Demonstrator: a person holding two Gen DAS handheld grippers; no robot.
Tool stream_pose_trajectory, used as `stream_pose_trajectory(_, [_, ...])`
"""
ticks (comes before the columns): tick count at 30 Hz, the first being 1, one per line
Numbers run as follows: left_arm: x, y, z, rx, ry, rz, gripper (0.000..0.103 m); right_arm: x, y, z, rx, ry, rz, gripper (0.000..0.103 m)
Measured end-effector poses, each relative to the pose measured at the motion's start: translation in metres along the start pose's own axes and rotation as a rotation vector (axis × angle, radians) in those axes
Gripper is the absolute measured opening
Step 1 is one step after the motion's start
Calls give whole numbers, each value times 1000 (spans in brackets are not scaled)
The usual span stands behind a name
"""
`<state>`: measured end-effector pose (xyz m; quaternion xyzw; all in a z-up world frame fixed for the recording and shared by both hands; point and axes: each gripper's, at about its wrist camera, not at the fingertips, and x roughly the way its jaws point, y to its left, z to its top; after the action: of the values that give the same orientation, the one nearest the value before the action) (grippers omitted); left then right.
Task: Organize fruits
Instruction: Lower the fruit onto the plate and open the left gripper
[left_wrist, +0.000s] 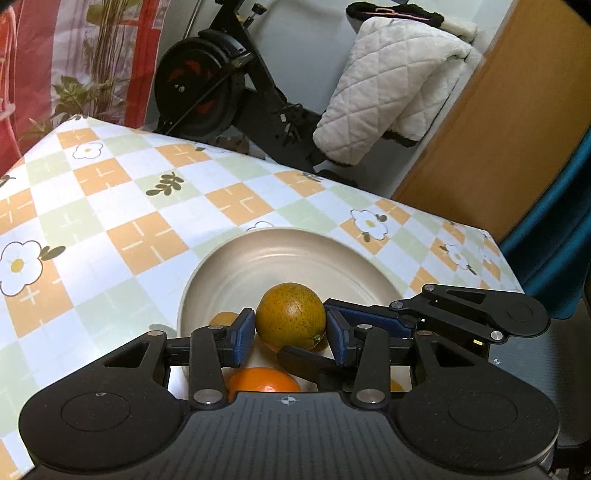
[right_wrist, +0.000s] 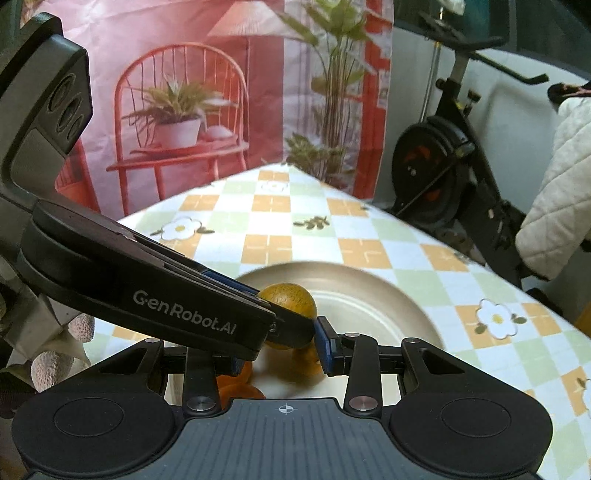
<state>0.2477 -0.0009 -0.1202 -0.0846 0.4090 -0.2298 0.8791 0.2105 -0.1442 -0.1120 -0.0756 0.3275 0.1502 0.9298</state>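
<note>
Left gripper: left gripper (left_wrist: 290, 334) clamps the speckled greenish-orange fruit (left_wrist: 290, 316) between its blue pads (left_wrist: 243, 334), just above the near part of the plate (left_wrist: 295, 243).
Right gripper: right gripper (right_wrist: 280, 349) has its jaws set narrow; in its own view the left gripper's body crosses in front and hides one finger. An orange fruit (right_wrist: 308, 356) shows low between its fingers, blurred. Whether the pads press on it, cannot tell.
Step in hand: judged as setting fruit onto the plate; both tools are angled down at it, side by side.
Fruit already down: a bright orange (left_wrist: 262, 380) lies under the left gripper, near edge of the plate; a smaller orange piece (left_wrist: 223, 318) peeks beside the left pad.
Next move calls for: lowering the speckled fruit to a bare patch of plate, then easing the pads apart without nudging the fruit below.
In the way: the two grippers crowd each other, nearly touching; fruit beneath leaves little room.
Table: checked flower-print cloth (left_wrist: 110, 221), far half bare.
Beyond: exercise bike (left_wrist: 207, 85), quilted white coat (left_wrist: 391, 88), printed red backdrop (right_wrist: 221, 92).
</note>
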Motion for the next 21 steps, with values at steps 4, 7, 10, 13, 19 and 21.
stream_pose_trajectory(4, [5, 3, -1, -11, 1, 1, 44, 5, -1, -2, -4, 9, 2, 35])
stream_pose_trajectory(7, [7, 3, 0, -8, 1, 6, 44, 8, -2, 1, -5, 11, 0, 36])
stream_pose_trajectory(10, [7, 2, 0, -7, 5, 11, 45, 8, -2, 2, -1, 16, -1, 37])
stream_pose_trajectory(13, [2, -1, 0, 2, -9, 14, 43, 5, -4, 2, 9, 14, -11, 37])
stream_pose_trajectory(19, [-21, -12, 2, 36, -54, 12, 43, -16, -7, -2, 48, -7, -32, 37])
stream_pose_trajectory(21, [-31, -17, 1, 51, -68, 15, 43, -27, -6, -4, 60, -20, -36, 37])
